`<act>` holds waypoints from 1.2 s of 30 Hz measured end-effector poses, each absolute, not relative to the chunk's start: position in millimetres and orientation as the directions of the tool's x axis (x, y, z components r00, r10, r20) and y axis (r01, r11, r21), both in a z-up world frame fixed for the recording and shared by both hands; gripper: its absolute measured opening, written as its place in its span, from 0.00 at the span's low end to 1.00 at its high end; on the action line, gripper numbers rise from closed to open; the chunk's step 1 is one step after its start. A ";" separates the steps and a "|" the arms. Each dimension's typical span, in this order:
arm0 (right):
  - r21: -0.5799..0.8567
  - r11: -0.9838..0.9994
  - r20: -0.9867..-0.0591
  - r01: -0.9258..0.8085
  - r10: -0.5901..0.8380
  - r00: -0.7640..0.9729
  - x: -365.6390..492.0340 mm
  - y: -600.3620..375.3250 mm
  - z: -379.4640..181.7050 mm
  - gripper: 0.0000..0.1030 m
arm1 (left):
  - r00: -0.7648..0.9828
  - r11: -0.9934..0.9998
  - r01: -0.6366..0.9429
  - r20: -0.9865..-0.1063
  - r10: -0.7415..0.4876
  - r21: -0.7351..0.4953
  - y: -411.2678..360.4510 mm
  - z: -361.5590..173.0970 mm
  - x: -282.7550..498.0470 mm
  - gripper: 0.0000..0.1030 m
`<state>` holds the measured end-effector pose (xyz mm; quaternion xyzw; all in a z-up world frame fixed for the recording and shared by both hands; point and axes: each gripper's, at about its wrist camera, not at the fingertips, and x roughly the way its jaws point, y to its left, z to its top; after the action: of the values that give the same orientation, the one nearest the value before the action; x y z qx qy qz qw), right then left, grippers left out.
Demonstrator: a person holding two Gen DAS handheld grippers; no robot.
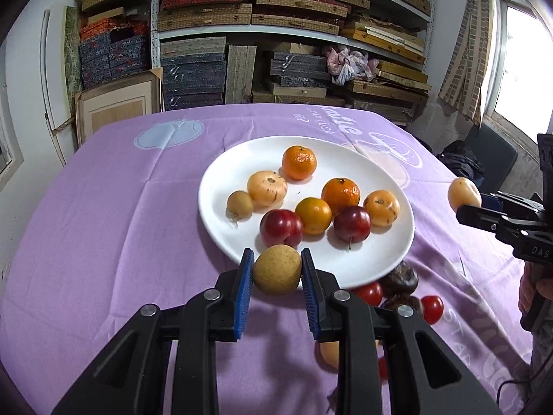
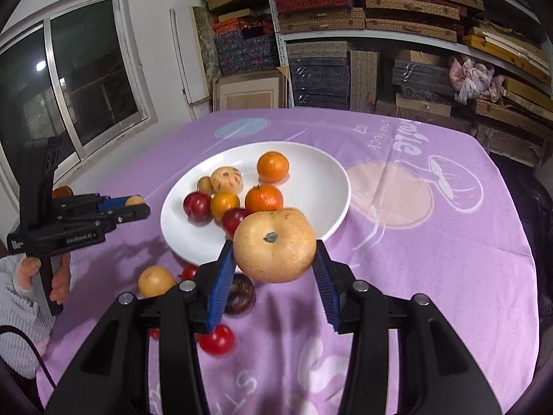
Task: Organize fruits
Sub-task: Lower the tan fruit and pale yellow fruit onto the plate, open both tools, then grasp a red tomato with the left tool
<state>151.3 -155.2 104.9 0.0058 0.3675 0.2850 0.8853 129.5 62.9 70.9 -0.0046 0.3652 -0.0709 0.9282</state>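
Observation:
A white plate [image 1: 221,186] on the purple cloth holds several fruits: oranges, red plums [image 1: 281,228], pale round fruits. My left gripper [image 1: 277,271] is shut on a small yellow-brown fruit [image 1: 276,269] above the plate's near rim. My right gripper [image 2: 274,256] is shut on a large pale yellow fruit [image 2: 274,245] held above the plate's [image 2: 321,176] near edge. Each gripper shows in the other's view: the right one [image 1: 466,204] with its fruit [image 1: 464,193], the left one [image 2: 136,205] with its fruit [image 2: 134,200].
Loose on the cloth near the plate lie cherry tomatoes [image 2: 217,339], a dark brown fruit [image 2: 240,297] and a yellow fruit [image 2: 156,280]. Shelves of boxes [image 1: 293,17] stand behind the table. Windows are at the sides.

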 end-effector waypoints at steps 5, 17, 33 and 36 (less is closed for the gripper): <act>0.213 0.866 -0.676 -0.451 0.465 0.572 210.1 -125.3 95.9 0.43 | 0.699 0.986 0.151 -0.697 -0.159 -0.073 38.7 58.9 153.9 0.26; 0.281 0.888 -0.655 -0.365 0.455 0.604 240.9 -136.2 71.0 0.66 | 0.704 0.988 0.131 -0.694 -0.151 -0.082 41.2 35.7 161.1 0.71; 0.171 0.796 -0.614 -0.581 0.547 0.568 73.4 -162.2 68.1 0.94 | 0.701 0.980 0.197 -0.699 -0.142 -0.001 46.7 31.4 53.8 0.75; 0.153 0.779 -0.622 -0.608 0.554 0.553 69.1 -157.8 67.8 0.94 | 0.726 0.969 0.232 -0.678 -0.114 0.085 28.5 25.8 40.4 0.76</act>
<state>69.1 -157.8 67.8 -0.0398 0.3386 0.3299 0.8803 40.4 28.5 25.8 0.0821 0.3579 -0.0935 0.9254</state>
